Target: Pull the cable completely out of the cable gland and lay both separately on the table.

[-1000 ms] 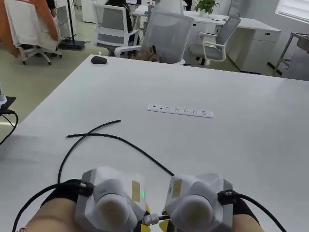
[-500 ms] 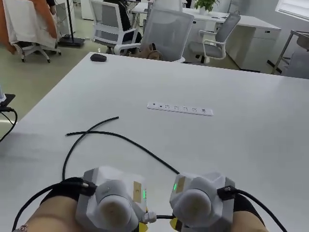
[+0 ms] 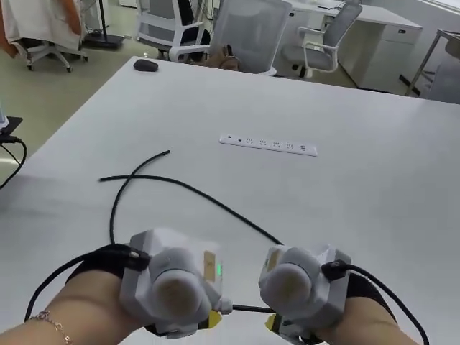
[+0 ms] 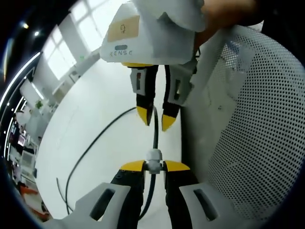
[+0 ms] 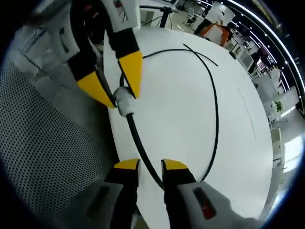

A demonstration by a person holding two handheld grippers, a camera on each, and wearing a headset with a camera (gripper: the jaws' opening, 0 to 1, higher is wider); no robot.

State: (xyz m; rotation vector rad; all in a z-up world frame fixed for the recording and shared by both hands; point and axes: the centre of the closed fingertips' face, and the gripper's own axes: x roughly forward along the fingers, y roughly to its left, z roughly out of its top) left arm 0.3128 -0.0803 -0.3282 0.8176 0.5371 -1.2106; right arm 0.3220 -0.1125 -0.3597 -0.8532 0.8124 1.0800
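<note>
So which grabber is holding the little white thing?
The left gripper: its jaws pinch the white cable gland, while the right gripper clamps just the black cable.

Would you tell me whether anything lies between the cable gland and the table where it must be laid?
Nothing visible does. The left hand-held gripper is shut on the cable gland, the right hand-held gripper on the cable; the table ahead is bare apart from the cable's own loop and a distant power strip.
</note>
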